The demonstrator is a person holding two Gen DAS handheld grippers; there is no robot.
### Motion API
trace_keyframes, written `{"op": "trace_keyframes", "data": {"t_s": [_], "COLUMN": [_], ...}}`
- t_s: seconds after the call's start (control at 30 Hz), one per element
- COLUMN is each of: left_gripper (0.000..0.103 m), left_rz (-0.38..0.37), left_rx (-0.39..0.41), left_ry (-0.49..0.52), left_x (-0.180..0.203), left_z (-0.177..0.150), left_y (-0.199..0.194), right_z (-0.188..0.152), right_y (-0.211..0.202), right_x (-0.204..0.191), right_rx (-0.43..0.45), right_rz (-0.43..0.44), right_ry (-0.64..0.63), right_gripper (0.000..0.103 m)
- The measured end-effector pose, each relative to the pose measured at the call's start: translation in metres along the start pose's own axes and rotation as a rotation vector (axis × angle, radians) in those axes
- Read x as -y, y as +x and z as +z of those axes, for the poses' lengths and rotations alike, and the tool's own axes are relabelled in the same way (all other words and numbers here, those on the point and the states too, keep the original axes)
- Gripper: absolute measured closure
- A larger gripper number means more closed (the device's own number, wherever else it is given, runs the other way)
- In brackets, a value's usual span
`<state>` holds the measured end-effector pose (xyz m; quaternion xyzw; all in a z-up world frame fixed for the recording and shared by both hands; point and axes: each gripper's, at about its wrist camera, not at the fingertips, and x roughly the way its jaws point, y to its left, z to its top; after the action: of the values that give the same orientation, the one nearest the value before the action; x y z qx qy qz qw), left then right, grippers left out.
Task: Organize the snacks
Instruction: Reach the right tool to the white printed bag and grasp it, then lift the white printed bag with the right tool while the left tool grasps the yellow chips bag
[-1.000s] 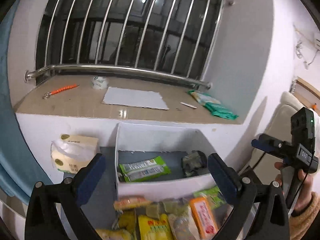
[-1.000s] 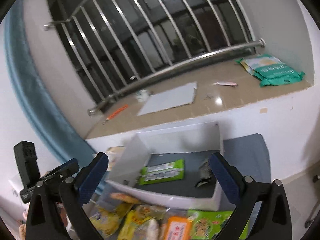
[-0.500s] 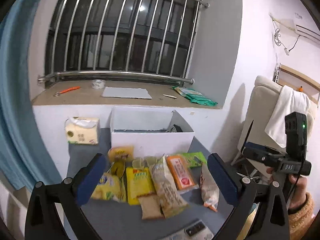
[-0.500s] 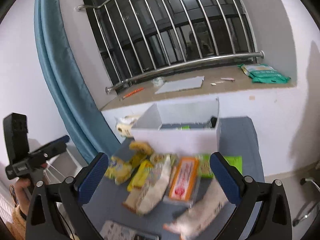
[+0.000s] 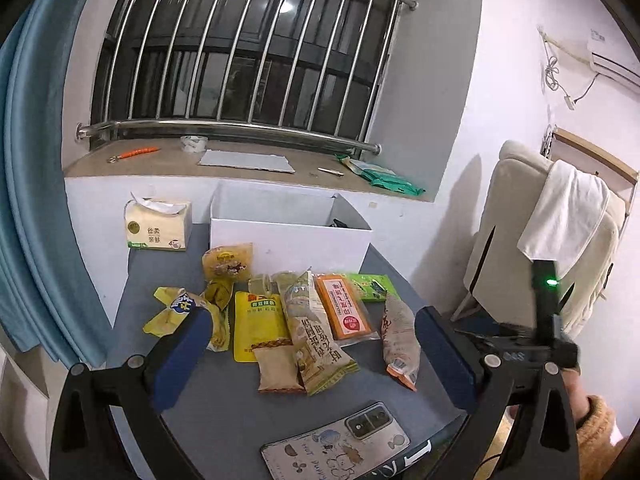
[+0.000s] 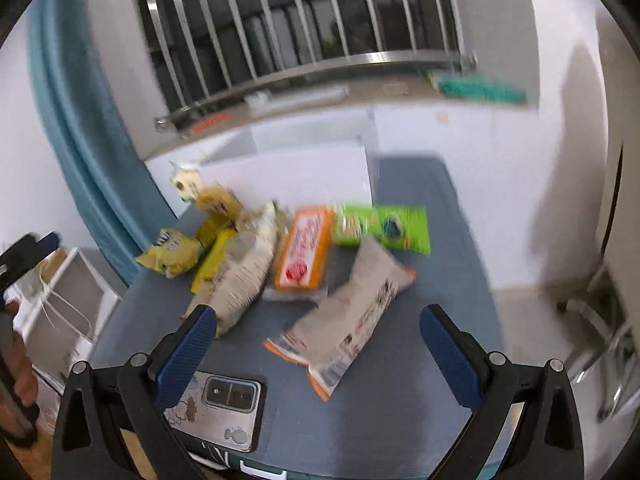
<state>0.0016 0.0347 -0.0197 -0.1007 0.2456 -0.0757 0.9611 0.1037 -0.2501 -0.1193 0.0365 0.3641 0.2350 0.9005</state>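
Several snack packets lie spread on a blue-grey table (image 5: 208,412): a yellow pouch (image 5: 258,326), a tall cracker bag (image 5: 312,332), an orange box (image 5: 344,306), a green packet (image 5: 370,286) and a grey-orange bag (image 5: 398,340). A white open box (image 5: 288,240) stands behind them by the wall. My left gripper (image 5: 310,354) is open and empty above the table's near side. My right gripper (image 6: 316,350) is open and empty, over the grey-orange bag (image 6: 352,312). The right wrist view is blurred.
A phone (image 5: 340,444) lies at the table's near edge, also in the right wrist view (image 6: 218,410). A tissue pack (image 5: 158,226) stands left of the box. A blue curtain (image 5: 28,184) hangs at left, a white chair (image 5: 552,240) at right. The windowsill (image 5: 240,164) holds small items.
Both grippers have pulled back from over the white box toward the table's near side and tilted down. The snacks and phone have come into full view. Both stay open.
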Motion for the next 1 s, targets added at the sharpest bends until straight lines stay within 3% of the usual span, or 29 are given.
{"op": "trace_keyframes", "data": {"t_s": [0.07,0.23,0.4,0.47,0.5,0.53,0.57,0.6,0.77,1.0], "left_gripper": [0.000,0.000,0.000,0.000,0.000,0.000,0.000,0.000,0.000,0.000], "left_rz": [0.011,0.011,0.028,0.034,0.039,0.040,0.041,0.040,0.071,0.137], "left_rx": [-0.007,-0.024,-0.044,-0.051,-0.056,-0.061,-0.067,-0.071,-0.116,-0.228], "left_ry": [-0.003,-0.034,-0.074,-0.085,-0.092,-0.098,-0.105,-0.109,-0.102,-0.142], "left_x": [-0.003,-0.015,-0.031,-0.037,-0.040,-0.043,-0.045,-0.046,-0.057,-0.101], "left_z": [-0.003,-0.009,-0.017,-0.019,-0.021,-0.022,-0.023,-0.024,-0.028,-0.027], "left_y": [0.001,0.004,0.007,0.009,0.011,0.012,0.014,0.015,0.034,0.094], "right_z": [-0.006,-0.004,0.003,0.005,0.005,0.005,0.005,0.004,0.000,-0.001], "right_y": [0.015,0.065,0.104,0.115,0.117,0.119,0.121,0.121,0.107,0.037], "right_x": [0.010,0.039,0.055,0.055,0.053,0.051,0.052,0.053,0.047,0.050], "right_rx": [-0.025,-0.110,-0.167,-0.192,-0.189,-0.193,-0.204,-0.205,-0.180,-0.004], "right_rz": [0.047,0.072,0.061,0.066,0.045,0.025,0.037,0.068,0.060,0.123], "right_ry": [0.065,0.226,0.283,0.280,0.257,0.228,0.229,0.240,0.180,0.190], "right_gripper": [0.000,0.000,0.002,0.029,0.037,0.053,0.060,0.060,0.065,0.065]}}
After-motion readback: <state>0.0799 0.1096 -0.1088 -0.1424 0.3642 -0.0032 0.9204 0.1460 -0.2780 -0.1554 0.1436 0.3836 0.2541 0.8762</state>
